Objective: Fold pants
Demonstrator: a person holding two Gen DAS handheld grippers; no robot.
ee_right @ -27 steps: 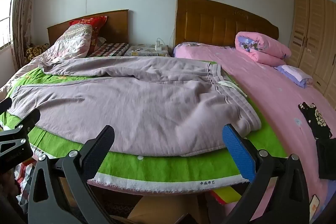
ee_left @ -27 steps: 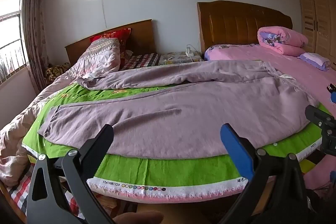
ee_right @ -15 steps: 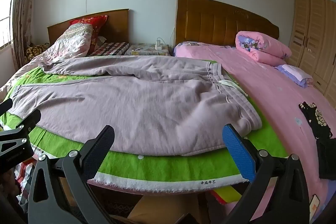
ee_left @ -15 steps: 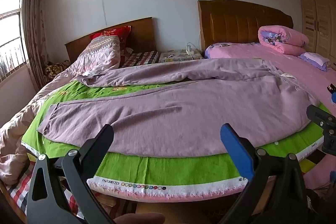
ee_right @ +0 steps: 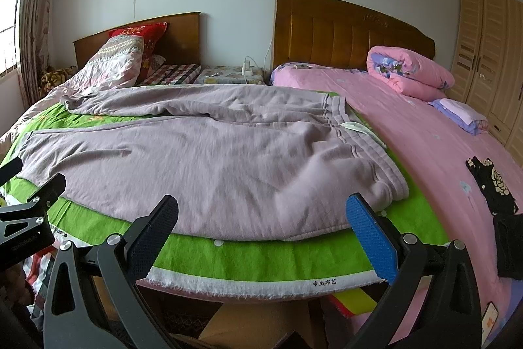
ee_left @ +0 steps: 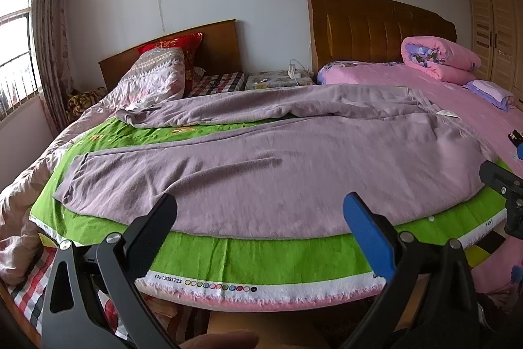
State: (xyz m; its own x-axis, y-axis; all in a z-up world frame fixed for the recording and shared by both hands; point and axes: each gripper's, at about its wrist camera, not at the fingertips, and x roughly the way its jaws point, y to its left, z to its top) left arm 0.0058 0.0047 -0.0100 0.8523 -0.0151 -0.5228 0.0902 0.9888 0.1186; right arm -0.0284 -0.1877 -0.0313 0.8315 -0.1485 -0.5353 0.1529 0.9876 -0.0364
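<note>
The bed [ee_left: 483, 94] is carrying a green cloth [ee_left: 261, 254], and the pants [ee_left: 261, 172] are lying spread on that cloth, legs running toward the left, waistband [ee_right: 369, 149] toward the right, one leg [ee_left: 248, 110] splayed off behind the other. No fold is being seen yet.

Risks being judged: the green cloth is lying loose under the pants, so a pinch taken too deep is likely to be lifting both layers together. The far leg is lying at an angle, so a fold started now is likely to be coming out skewed. The near hem is hanging close to the bed edge, and a drag toward it could be pulling the garment off.

The left gripper [ee_left: 260, 215] is being held short of the near hem, jaws wide and empty. The right gripper [ee_right: 261, 213] is being held likewise near the waistband end, jaws wide, nothing between them.

Against the earlier frames: both views are being shifted only slightly, the left one a little closer and lower; the pants are lying unchanged, and the jaws are being kept at the same spread.
</note>
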